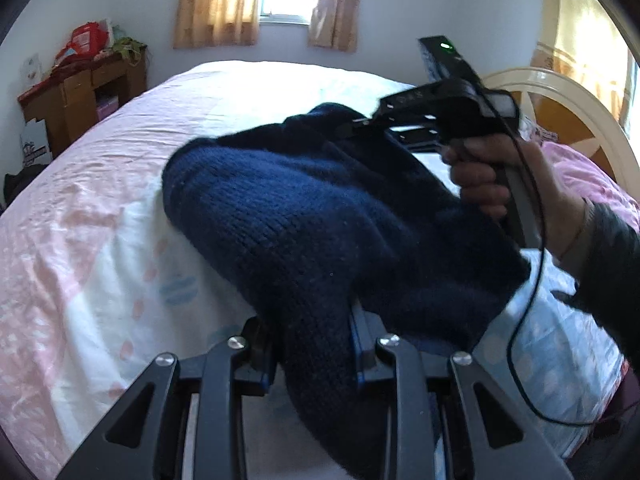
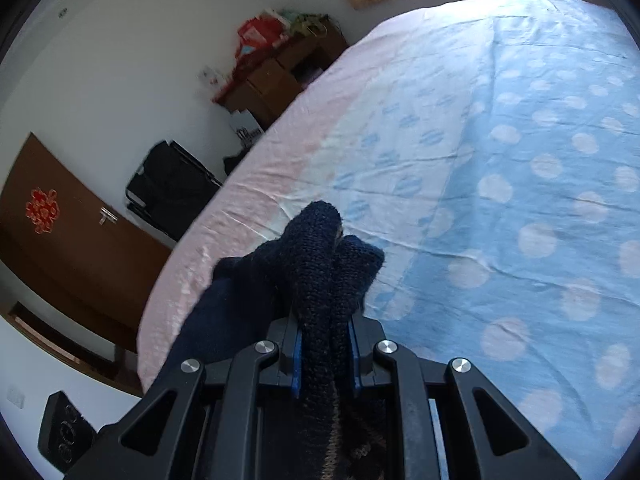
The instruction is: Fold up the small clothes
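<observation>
A dark navy knitted garment (image 1: pixel 304 216) hangs stretched between my two grippers above the bed. My left gripper (image 1: pixel 314 360) is shut on one end of it; the knit bulges out between the blue pads. My right gripper (image 1: pixel 356 124), seen in the left wrist view held in a hand, grips the far end. In the right wrist view my right gripper (image 2: pixel 325 354) is shut on a bunched fold of the garment (image 2: pixel 320 248), which sticks out past the fingertips.
The bed sheet (image 2: pixel 500 168) is pink on one side and blue with pale dots on the other. A wooden desk (image 1: pixel 80 96) with clutter stands by the wall. A cream headboard (image 1: pixel 560 96) is at the right. A black cable (image 1: pixel 532 280) hangs from the right gripper.
</observation>
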Demonstrator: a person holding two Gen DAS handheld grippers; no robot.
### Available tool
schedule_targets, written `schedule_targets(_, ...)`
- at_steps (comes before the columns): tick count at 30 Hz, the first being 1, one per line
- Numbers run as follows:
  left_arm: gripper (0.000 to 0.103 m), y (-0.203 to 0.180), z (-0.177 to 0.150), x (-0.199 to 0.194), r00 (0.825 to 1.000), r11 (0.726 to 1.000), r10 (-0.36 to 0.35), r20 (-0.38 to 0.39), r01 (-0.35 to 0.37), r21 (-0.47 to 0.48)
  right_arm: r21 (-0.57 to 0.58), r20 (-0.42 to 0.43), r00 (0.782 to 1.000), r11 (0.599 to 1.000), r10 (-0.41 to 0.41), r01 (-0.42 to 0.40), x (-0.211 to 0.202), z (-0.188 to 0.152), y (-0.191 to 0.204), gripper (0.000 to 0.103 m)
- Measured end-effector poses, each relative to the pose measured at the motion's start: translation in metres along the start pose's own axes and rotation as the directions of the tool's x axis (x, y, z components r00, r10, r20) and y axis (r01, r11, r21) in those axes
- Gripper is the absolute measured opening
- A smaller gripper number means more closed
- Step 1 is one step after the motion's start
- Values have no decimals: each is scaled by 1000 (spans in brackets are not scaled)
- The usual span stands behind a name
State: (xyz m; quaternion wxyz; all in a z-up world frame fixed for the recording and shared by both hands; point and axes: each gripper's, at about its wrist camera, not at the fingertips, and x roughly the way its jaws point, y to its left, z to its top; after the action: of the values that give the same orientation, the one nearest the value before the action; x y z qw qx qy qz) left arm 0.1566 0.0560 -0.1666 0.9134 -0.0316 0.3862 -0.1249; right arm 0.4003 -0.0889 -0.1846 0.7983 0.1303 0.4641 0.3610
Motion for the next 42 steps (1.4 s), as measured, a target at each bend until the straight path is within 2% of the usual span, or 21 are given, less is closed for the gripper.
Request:
schedule_targets(4, 42, -3, -3, 10, 1000, 1000, 14, -27, -15, -26, -2, -27, 997, 998, -67, 67, 13, 0, -11, 18)
schedule_targets(5, 47, -1, -8, 7, 999, 999, 29, -31, -30, -23, 2, -30, 998, 998, -57, 57, 12, -1, -15, 19)
schedule_targets(7, 49, -8, -8, 5, 998, 998, 56, -37, -56, -12, -8, -22, 999, 999, -43, 43, 3, -5, -17, 22)
schedule_targets(10, 51, -11, -3, -7, 996, 997, 77, -33, -77, -15, -53, -7, 997, 995, -80, 80, -22, -13, -9, 23)
schedule_targets(11, 52, -9, 0, -11, 997, 997, 74, -22, -74, -23, -83, 16, 996, 993, -88, 89, -38, -18, -3, 23)
schedule_targets(13, 59, -7, 4, -23, 996, 995, 89, 31, -88, -36, -142, 51, 998, 989, -44, 51, -67, -31, 11, 23)
schedule_targets(15, 76, -4, 7, -31, 986, 992, 123, 109, -121, -29, -175, 46, 999, 984, 22, -14, -88, -47, 25, 23)
schedule_targets(17, 87, -2, 13, -36, 969, 986, 169, 180, -168, -25, -206, 12, 998, 977, 56, -52, -97, -64, 39, 23)
schedule_targets(19, 89, 0, 22, -29, 955, 979, 200, 219, -202, -13, -245, -43, 997, 967, 58, -67, -94, -83, 49, 23)
schedule_targets(21, 91, 2, 27, -10, 952, 969, 243, 186, -249, 9, -291, -93, 996, 957, -6, -21, -87, -104, 54, 23)
schedule_targets(22, 91, 1, 28, 6, 949, 957, 281, 141, -288, 35, -318, -94, 992, 947, -89, 55, -82, -111, 55, 23)
schedule_targets(23, 91, 7, 30, 20, 947, 950, 303, 107, -309, 52, -344, -80, 977, 926, -195, 157, -77, -117, 53, 22)
schedule_targets(24, 91, 6, 29, 35, 944, 943, 320, 80, -326, 70, -363, -74, 962, 906, -262, 218, -73, -124, 50, 21)
schedule_targets(27, 91, 1, 26, 36, 943, 945, 315, 106, -322, 61, -328, -96, 963, 921, -253, 210, -72, -132, 38, 20)
schedule_targets(31, 91, 1, 27, 39, 947, 950, 308, 90, -311, 28, -335, -86, 960, 915, -266, 223, -72, -135, 34, 18)
schedule_targets(37, 91, 1, 26, 36, 950, 953, 300, 86, -303, 23, -302, -6, 975, 930, -224, 212, -84, -104, 43, 20)
schedule_targets(39, 91, 0, 27, 37, 951, 953, 299, 84, -302, 22, -287, 25, 967, 925, -253, 249, -79, -90, 44, 20)
schedule_targets(42, 91, 0, 27, 37, 953, 955, 294, 75, -296, 21, -257, -34, 968, 938, -248, 231, -58, -83, 41, 20)
